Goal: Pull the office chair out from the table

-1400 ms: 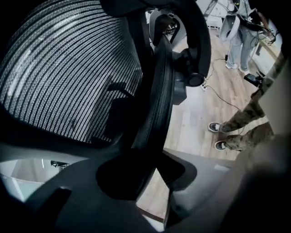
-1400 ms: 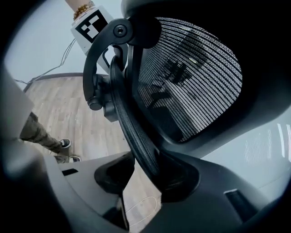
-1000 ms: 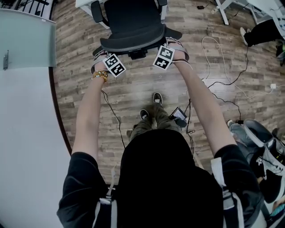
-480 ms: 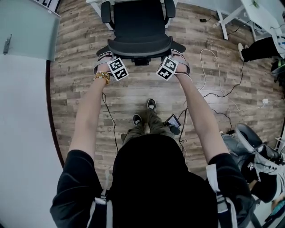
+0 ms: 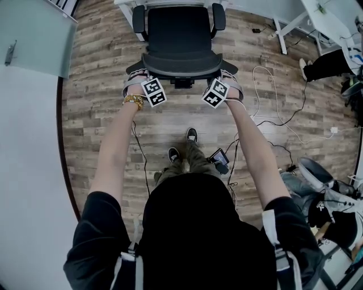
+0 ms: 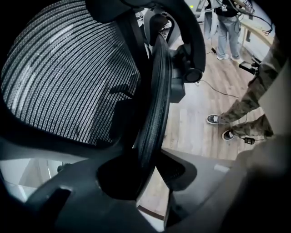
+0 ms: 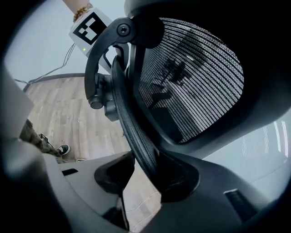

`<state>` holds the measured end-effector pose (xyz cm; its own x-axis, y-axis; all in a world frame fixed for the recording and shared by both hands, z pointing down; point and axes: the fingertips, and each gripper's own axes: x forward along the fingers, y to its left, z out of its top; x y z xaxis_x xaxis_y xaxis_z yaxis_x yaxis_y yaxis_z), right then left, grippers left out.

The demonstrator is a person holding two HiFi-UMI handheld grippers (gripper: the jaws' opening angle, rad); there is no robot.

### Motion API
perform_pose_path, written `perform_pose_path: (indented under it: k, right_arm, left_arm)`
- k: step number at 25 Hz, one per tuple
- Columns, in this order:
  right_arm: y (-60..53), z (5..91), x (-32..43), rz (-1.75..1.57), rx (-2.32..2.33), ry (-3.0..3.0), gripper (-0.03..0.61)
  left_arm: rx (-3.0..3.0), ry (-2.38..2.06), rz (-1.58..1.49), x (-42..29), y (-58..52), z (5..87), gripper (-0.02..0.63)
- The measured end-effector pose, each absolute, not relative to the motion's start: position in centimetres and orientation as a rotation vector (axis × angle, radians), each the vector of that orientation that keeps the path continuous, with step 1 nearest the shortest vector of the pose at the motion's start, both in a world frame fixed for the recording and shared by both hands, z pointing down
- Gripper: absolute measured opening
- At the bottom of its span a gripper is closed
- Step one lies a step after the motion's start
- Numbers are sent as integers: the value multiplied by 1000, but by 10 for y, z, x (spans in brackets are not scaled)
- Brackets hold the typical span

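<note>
black mesh office chair [image 5: 180,34], left gripper [image 6: 148,170] pinching its back rim's left side, right gripper [image 7: 145,170] pinching the right

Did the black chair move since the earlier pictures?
Yes. The office chair has rolled a little away from the white table, toward the person.

The head view looks steeply down from high up onto the office chair [image 5: 180,39] and floor [image 5: 170,122]. Both gripper views look along its mesh back [image 6: 68,77] from very close, one each side. All share the chair.
</note>
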<state>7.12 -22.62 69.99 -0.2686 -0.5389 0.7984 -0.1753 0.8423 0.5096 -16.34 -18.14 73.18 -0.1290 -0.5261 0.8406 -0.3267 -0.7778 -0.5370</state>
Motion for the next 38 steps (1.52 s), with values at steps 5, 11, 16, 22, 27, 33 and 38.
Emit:
perform_pose_path:
  k: [5, 11, 16, 22, 27, 33, 38]
  right_arm:
    - [-207, 698, 70, -379, 548, -1833, 150]
    - [-192, 704, 73, -366, 554, -1819, 150]
    - [-187, 700, 74, -374, 559, -1830, 150]
    - [-172, 703, 77, -359, 563, -1820, 150]
    - [-156, 700, 83, -390, 583, -1815, 150]
    - [-130, 698, 80, -383, 590, -1825, 150]
    - [-110, 700, 83, -388, 592, -1821, 150]
  left_arm:
    - [-1962, 969, -2019, -165, -167, 731, 147]
    - [-1968, 960, -2015, -164, -151, 732, 147]
    - [-1964, 948, -2001, -161, -148, 729, 147]
    - [-1962, 948, -1992, -158, -134, 729, 147]
    - [-1956, 940, -1988, -154, -117, 730, 147]
    - [-1948, 938, -1990, -157, -95, 728, 147]
    - [-1944, 933, -1979, -155, -75, 728, 147]
